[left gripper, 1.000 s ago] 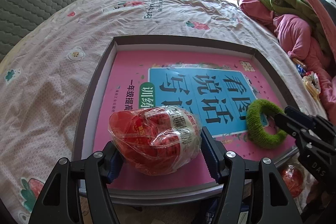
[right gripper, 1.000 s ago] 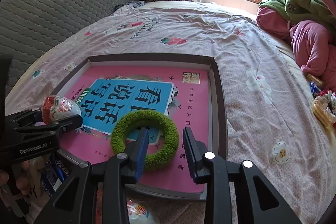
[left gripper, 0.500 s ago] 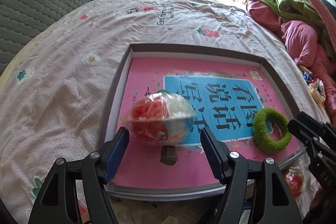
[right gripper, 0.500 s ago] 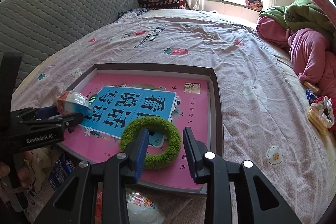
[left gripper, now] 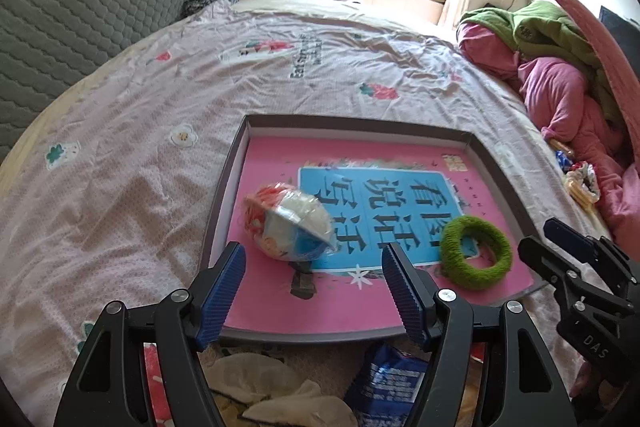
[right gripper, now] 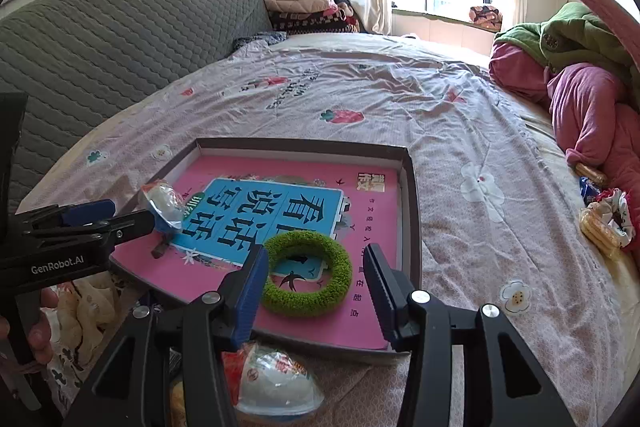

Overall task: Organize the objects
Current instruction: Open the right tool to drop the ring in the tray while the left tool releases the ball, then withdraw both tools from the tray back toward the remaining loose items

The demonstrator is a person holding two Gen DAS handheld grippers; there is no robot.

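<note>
Resting on the bed (left gripper: 160, 115), the tray (left gripper: 360, 121) with its pink book (left gripper: 280, 163) now carries both things we were holding a second ago. The wrapped snack (left gripper: 288, 227) lies loose at the tray's near-left corner, on the edge of the book's blue panel; earlier it sat clamped between our left pads, and now it is beyond them, touching neither. Our left gripper (left gripper: 314, 291) stands wide apart with nothing in it, and we have drawn it back and upward from the tray. The green ring (right gripper: 306, 273) lies flat at the near right of the book; a second ago our right jaws pinched its near rim. Our right gripper (right gripper: 316, 287) is opening at this moment, the ring sitting between the pads but free of them. We judge both placements done, so each hand is free for the next item, perhaps the other wrapped snack (right gripper: 276, 383) lying off the tray just below our right gripper.
</note>
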